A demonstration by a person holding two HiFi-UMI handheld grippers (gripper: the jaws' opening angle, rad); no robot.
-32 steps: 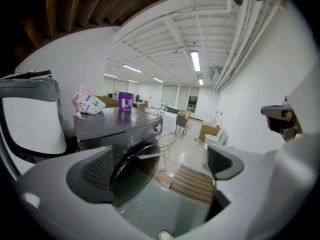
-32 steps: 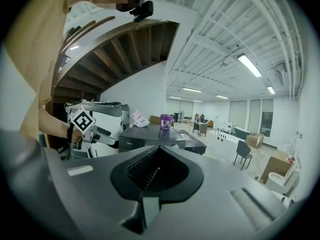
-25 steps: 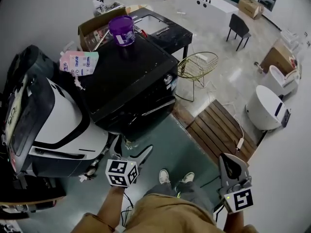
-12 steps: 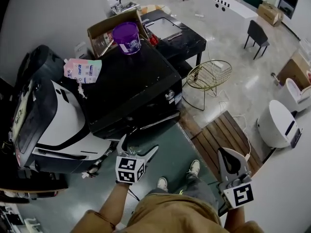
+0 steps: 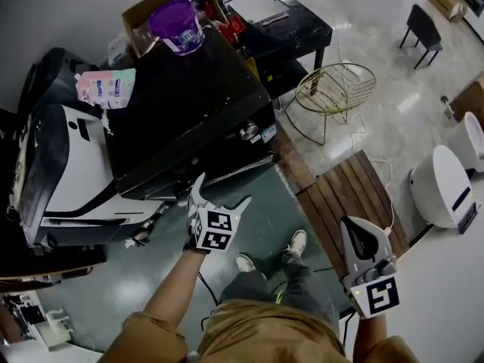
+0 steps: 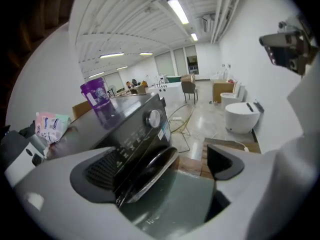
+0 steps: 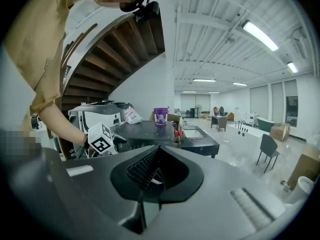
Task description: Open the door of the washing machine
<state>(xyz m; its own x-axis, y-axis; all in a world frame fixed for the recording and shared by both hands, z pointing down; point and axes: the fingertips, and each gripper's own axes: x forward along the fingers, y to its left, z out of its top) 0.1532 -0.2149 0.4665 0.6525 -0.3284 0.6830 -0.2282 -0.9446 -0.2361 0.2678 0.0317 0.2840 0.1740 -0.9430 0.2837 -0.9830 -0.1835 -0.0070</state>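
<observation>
My left hand-held gripper (image 5: 221, 191) hangs just in front of the black washing machine (image 5: 181, 119) with its jaws spread wide. The round door (image 6: 150, 170) shows between them, untouched. My right hand-held gripper (image 5: 355, 237) sits low at my right side, well apart from the machine, jaws pressed together on nothing.
</observation>
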